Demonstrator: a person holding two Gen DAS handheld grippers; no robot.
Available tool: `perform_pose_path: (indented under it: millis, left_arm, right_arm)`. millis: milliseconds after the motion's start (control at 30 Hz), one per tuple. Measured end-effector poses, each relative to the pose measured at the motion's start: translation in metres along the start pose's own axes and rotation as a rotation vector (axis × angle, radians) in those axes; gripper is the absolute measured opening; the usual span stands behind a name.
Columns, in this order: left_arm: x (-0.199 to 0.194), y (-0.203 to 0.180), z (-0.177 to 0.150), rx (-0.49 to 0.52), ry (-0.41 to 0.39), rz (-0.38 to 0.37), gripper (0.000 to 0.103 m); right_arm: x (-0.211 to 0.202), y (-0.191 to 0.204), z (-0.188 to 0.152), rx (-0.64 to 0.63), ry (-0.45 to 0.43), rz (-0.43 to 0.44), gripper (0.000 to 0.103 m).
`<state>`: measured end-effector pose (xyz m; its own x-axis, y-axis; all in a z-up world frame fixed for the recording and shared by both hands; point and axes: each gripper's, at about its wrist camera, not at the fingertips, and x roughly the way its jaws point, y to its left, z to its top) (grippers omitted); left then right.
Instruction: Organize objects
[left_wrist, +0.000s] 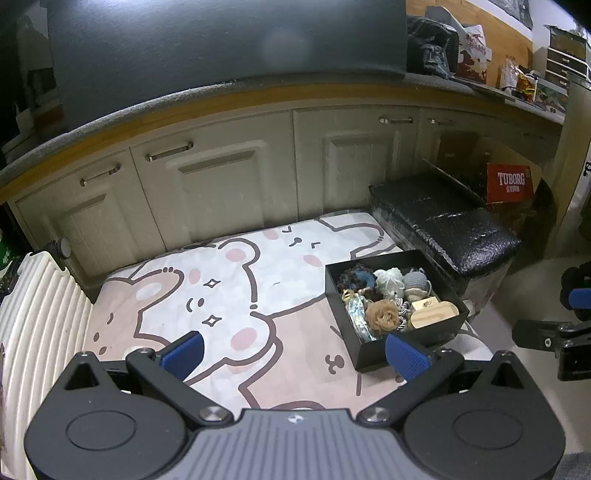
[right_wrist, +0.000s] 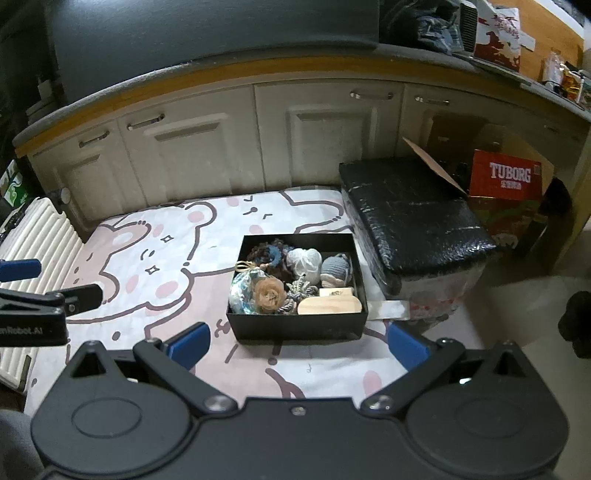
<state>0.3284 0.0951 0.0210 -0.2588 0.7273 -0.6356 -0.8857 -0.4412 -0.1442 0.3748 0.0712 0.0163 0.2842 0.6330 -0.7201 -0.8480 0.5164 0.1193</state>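
The cartoon-bear mat (right_wrist: 155, 258) fills the middle of both views, with white cupboards (right_wrist: 207, 155) across the top. At right sits a black wrapped bundle (right_wrist: 417, 229), just beside the black box (right_wrist: 295, 326). In the right wrist view this box lies dead ahead of the right tongs (right_wrist: 299, 341), lower centre, its long side running across the frame. In the left wrist view the box sits at right, so the right tongs look nearer and better lined up. The left tongs (left_wrist: 295, 354) hang over bare mat. Both tongs are spread wide and hold nothing. Inside the box, packed touching: a brown fabric flower (right_wrist: 271, 293), wooden blocks (right_wrist: 328, 304), a grey knitted toy (right_wrist: 334, 271), a white puff (right_wrist: 304, 260). Nothing stands between tongs and box.
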Motion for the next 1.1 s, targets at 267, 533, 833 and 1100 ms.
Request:
perform_pose_path:
  millis: [267, 533, 833, 1100]
  left_arm:
    - [0.005, 0.001, -0.002, -0.002, 0.026, -0.006, 0.103]
    - [0.019, 0.006, -0.003, -0.02, 0.094, -0.005, 0.103]
    - [0.026, 0.014, -0.004, -0.051, 0.132, 0.004, 0.103]
    - [0.028, 0.016, -0.004, -0.058, 0.138, -0.001, 0.103]
  right_arm:
    - [0.004, 0.0, -0.002, -0.007, -0.029, -0.074, 0.103]
    - [0.013, -0.002, -0.001, 0.013, -0.022, -0.069, 0.103]
    - [0.019, 0.0, -0.002, 0.024, 0.002, -0.078, 0.103]
    - [0.021, 0.003, -0.001, 0.014, 0.008, -0.083, 0.103]
